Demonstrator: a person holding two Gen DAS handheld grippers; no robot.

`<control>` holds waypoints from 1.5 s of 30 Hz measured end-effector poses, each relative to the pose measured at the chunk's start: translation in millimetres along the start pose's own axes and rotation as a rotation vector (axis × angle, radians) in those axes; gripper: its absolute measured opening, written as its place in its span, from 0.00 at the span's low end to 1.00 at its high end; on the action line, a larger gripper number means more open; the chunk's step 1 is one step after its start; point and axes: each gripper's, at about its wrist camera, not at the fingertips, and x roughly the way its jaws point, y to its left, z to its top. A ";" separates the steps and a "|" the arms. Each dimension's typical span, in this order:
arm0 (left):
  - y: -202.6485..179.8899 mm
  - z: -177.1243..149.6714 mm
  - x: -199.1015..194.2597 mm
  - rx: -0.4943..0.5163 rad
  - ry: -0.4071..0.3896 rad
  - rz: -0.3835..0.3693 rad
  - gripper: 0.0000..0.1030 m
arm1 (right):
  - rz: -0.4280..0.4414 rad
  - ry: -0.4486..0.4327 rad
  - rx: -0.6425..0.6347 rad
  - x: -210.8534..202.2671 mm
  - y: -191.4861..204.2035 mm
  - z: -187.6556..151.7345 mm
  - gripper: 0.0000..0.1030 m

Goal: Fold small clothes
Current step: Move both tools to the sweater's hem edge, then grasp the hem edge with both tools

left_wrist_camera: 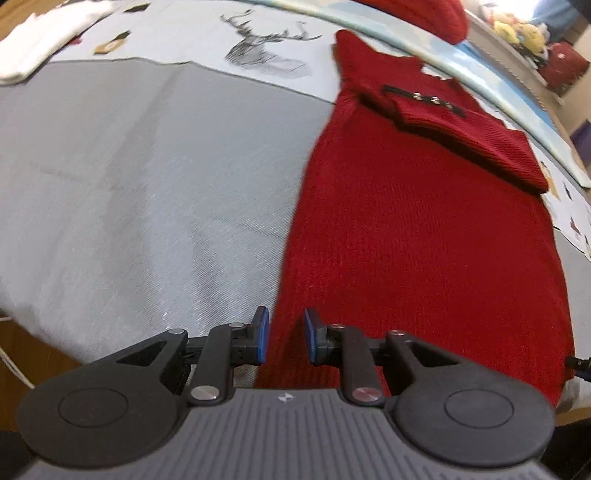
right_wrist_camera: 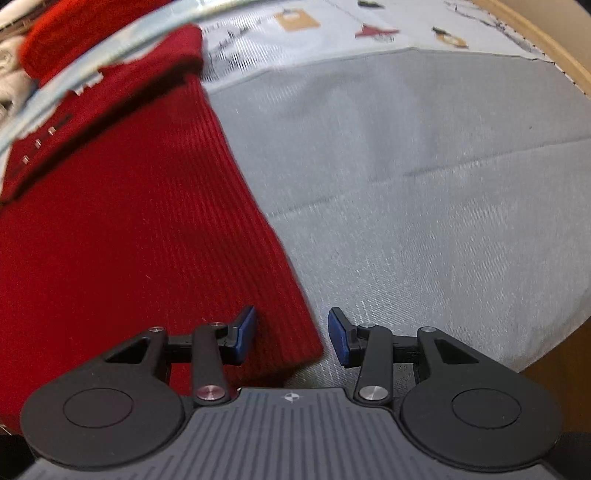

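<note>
A red knit garment [left_wrist_camera: 424,240] lies flat on a grey cloth [left_wrist_camera: 147,184], with one sleeve [left_wrist_camera: 469,140] folded across its chest beside a black strip with metal buttons. My left gripper [left_wrist_camera: 287,336] hovers at the garment's near left edge. Its blue pads stand a little apart, the red edge runs between them, and they do not visibly press on it. In the right wrist view the same garment [right_wrist_camera: 129,221] fills the left side. My right gripper [right_wrist_camera: 291,336] is open, with the garment's near right corner between its pads.
Beyond the grey cloth [right_wrist_camera: 406,184] lies a pale printed sheet with a deer drawing [left_wrist_camera: 266,48]. White fabric [left_wrist_camera: 40,33] sits at the far left and another red item [left_wrist_camera: 424,14] at the far edge. A wooden rim [right_wrist_camera: 576,62] borders the right side.
</note>
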 end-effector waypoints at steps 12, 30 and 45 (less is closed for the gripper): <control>-2.3 -8.8 18.1 0.052 0.101 0.010 0.24 | -0.002 -0.004 -0.037 2.1 5.9 -0.9 0.33; -5.6 -9.0 20.7 0.063 0.103 0.017 0.24 | 0.002 -0.002 -0.075 -2.0 10.5 -2.7 0.25; -13.0 -14.7 3.2 0.124 0.023 -0.043 0.10 | 0.021 -0.082 -0.062 -16.9 11.4 1.2 0.11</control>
